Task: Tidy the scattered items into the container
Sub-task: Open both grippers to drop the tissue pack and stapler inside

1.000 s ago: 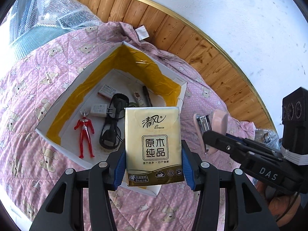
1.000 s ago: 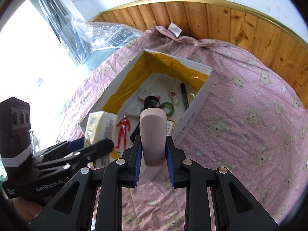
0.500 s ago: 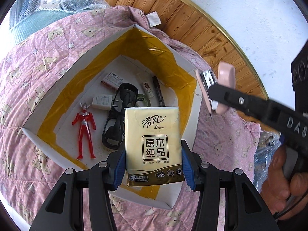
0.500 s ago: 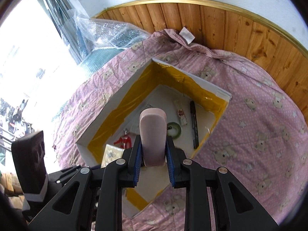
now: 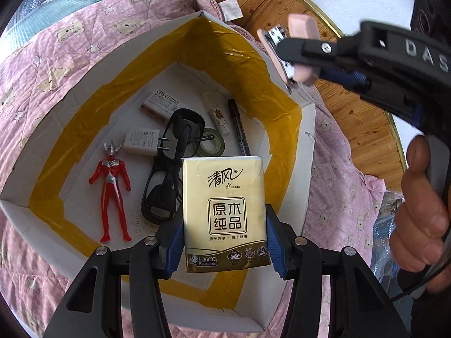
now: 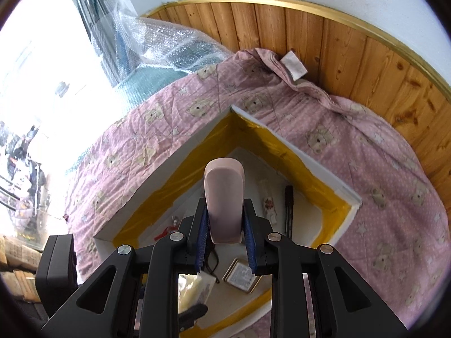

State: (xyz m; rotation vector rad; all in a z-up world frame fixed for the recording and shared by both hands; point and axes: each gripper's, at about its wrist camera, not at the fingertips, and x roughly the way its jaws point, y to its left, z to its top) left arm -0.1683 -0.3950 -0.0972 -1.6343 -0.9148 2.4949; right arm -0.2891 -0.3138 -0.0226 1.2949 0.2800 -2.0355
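Both pairs of tongs hung over the open box [image 5: 305, 129] on the pink quilted bed [image 5: 56, 56], each one loaded. The left tongs [image 5: 224, 239] were closed on a yellow tissue pack [image 5: 224, 214], gripped by its two long sides, its length running straight out from the tongs toward the far wall of the box. It looked to sit squarely above the box floor, so the drop was simply downward. The right tongs [image 6: 225, 242] were clamped on a pink nail clipper [image 6: 224, 197], standing upright between the pads and pointing forward. From the left camera that clipper [image 5: 293, 48] hovered over the box's far right rim, nearer the edge than the middle. I judged it needed to come a touch further inward before letting go. The left hand looked better placed to release first.
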